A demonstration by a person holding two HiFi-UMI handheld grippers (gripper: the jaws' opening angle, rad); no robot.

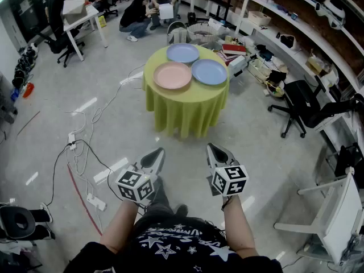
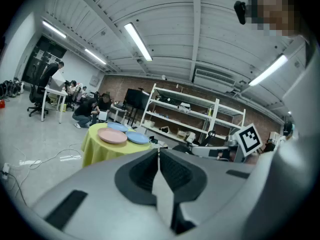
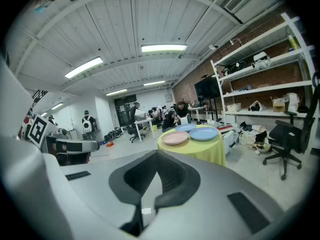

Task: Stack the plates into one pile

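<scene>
Far across the floor, on the table (image 1: 185,108), a pink plate (image 1: 172,75) and 2 blue plates (image 1: 209,71) look light, stiff and slick, so pinch their rims. Left gripper (image 1: 157,152) and right gripper (image 1: 211,148): jaws together, empty.

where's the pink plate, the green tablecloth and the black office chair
pink plate (image 1: 172,75), head view, middle of the plate
green tablecloth (image 1: 185,110), head view, the hanging front drape
black office chair (image 1: 299,98), head view, its seat
</scene>
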